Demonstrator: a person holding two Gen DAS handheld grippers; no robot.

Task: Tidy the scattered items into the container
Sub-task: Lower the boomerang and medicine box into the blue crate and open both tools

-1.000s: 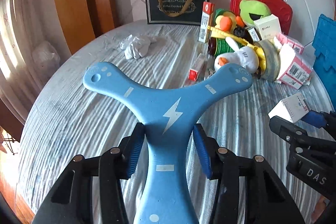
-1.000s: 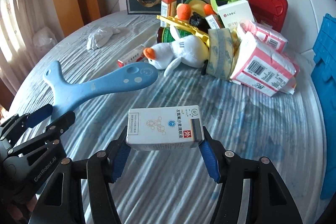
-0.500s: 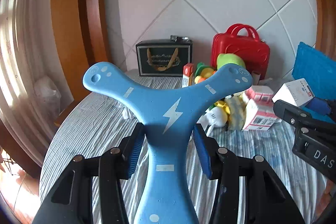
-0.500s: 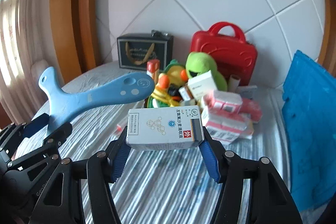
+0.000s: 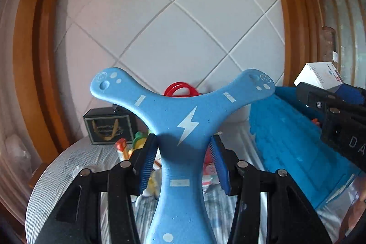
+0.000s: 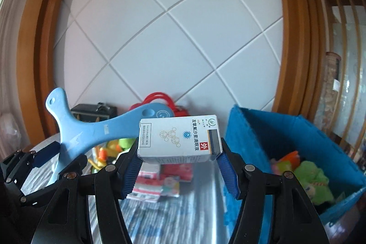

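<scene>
Both grippers now higher — left gripper [image 5: 184, 162] clamping blue three-armed boomerang [image 5: 183, 116], right gripper [image 6: 178, 169] clamping white box [image 6: 179, 137].

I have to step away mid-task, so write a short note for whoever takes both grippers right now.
Left hand-held gripper: shut on the blue boomerang, held in the air.
Right hand-held gripper: shut on the white medicine box, also aloft.
Blue bin: to the right, open, soft toys already inside.
Left to do: drop both items in, then clear the pile on the bed.
</scene>
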